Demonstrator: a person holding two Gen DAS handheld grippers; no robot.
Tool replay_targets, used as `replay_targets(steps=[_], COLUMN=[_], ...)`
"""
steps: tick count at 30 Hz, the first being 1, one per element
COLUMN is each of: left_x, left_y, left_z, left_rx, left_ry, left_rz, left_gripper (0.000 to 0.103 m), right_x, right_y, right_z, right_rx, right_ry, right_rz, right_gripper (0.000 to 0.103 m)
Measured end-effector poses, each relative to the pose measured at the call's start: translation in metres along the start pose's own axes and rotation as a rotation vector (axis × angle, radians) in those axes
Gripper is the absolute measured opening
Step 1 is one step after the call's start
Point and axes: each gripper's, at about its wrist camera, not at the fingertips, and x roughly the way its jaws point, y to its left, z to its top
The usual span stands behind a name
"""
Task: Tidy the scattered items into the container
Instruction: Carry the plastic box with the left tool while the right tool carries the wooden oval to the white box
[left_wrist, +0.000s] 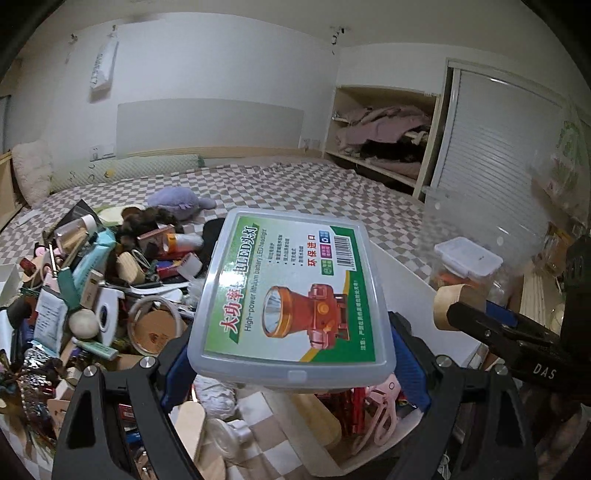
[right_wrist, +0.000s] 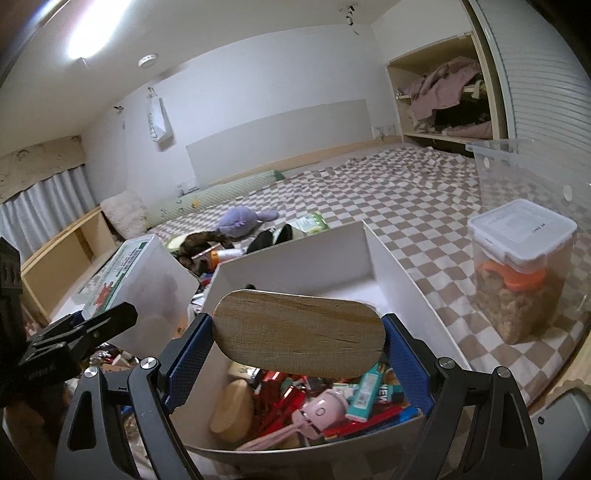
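My left gripper is shut on a clear plastic headlamp box with a green label, held in the air beside the white open container. That box also shows at the left of the right wrist view. My right gripper is shut on a flat oval wooden piece, held above the white container. The container holds several small items, among them a pink clip and red packets. A heap of scattered items lies on the checkered bed to the left.
A lidded clear food jar stands right of the container, with a large clear bin behind it. A purple plush lies on the checkered bed. An open wardrobe is at the far right.
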Motion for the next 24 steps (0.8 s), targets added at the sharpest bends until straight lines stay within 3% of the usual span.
replay_targets(steps=[6, 14, 21, 24], left_x=[0.017, 0.058, 0.116, 0.14], left_y=[-0.01, -0.013, -0.02, -0.023], left_z=[0.0, 0.036, 0.061, 0.063], left_rx=[0.009, -0.001, 0.005, 0.04], left_ry=[0.031, 0.075, 0.21, 0.266], left_rz=[-0.028, -0.057, -0.096, -0.057], left_gripper=[0.09, 0.09, 0.09, 0.09], right_x=[0.008, 0.018, 0.035, 0.044], right_y=[-0.008, -0.016, -0.025, -0.028], right_z=[-0.001, 0.003, 0.015, 0.024], right_rx=[0.012, 0.013, 0.005, -0.006], right_ry=[0.019, 0.039, 0.077, 0.095], right_rz=[-0.011, -0.019, -0.01, -0.005], right_gripper=[0.09, 0.09, 0.09, 0.09])
